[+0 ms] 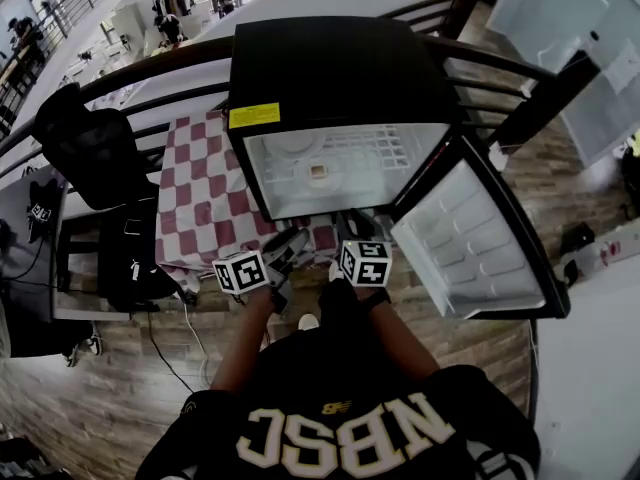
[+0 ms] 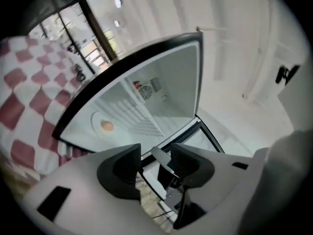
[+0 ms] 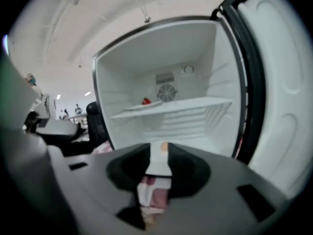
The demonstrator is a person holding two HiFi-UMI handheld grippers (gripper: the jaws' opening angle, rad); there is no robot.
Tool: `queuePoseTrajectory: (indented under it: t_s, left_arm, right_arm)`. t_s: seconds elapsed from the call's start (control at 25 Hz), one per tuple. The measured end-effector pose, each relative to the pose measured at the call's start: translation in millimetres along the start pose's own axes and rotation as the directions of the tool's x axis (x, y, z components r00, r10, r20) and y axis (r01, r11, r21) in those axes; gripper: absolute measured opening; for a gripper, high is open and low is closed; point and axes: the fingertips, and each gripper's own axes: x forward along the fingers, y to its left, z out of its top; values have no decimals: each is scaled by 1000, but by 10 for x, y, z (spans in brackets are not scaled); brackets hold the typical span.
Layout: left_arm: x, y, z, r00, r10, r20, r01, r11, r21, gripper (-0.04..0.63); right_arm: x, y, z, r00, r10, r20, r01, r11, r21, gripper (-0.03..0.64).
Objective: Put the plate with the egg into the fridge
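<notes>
A white plate with a brownish egg (image 1: pixel 318 171) lies on the floor of the open black fridge (image 1: pixel 340 68). In the left gripper view the plate and egg (image 2: pixel 105 125) sit left inside the white cavity. The right gripper view shows only the egg (image 3: pixel 164 146), just above the jaws. Both grippers hang low in front of the fridge, apart from the plate. My left gripper (image 1: pixel 290 240) (image 2: pixel 155 168) stands open with nothing between its jaws. My right gripper (image 1: pixel 355 230) (image 3: pixel 159 168) has a narrower gap and holds nothing; cloth and plate show through it.
The fridge door (image 1: pixel 470 238) swings out to the right. A wire shelf (image 3: pixel 171 106) carries a dish with something red (image 3: pixel 146 101). The fridge stands on a red-and-white checked cloth (image 1: pixel 205 198). A black chair (image 1: pixel 90 143) and bags are at the left; a curved railing runs behind.
</notes>
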Motion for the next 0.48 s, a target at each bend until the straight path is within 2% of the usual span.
queuePoseTrajectory:
  t_s: [0.04,0.08,0.16,0.24,0.36,0.48]
  left_arm:
    - [-1,-131,68,1000,12,7,-13,995,99,185]
    - [-2,-271,142,999,25,24,-29,980,199,139]
    - [3,-561,285,997,34,74,-59,923,380,56]
    - [29,-809,397,993,32,117,-88,854,513,35]
    - [77,-1049,487,985,47,166,-144,755,640,28]
    - [105,-1218,505,976,75,204,-200,671,714,20]
  right_arm:
    - [-147,24,104,999,-3,35,3,1000,4,100]
    - [-286,49,216,998,-6,70,5,1000,7,76]
    - [-537,112,460,990,-3,142,2,1000,9,38]
    - [-736,186,702,978,8,206,-6,1000,-12,26]
    - [-954,259,976,964,18,266,0,998,-67,21]
    - [-1123,272,1137,955,19,297,9,996,-92,20]
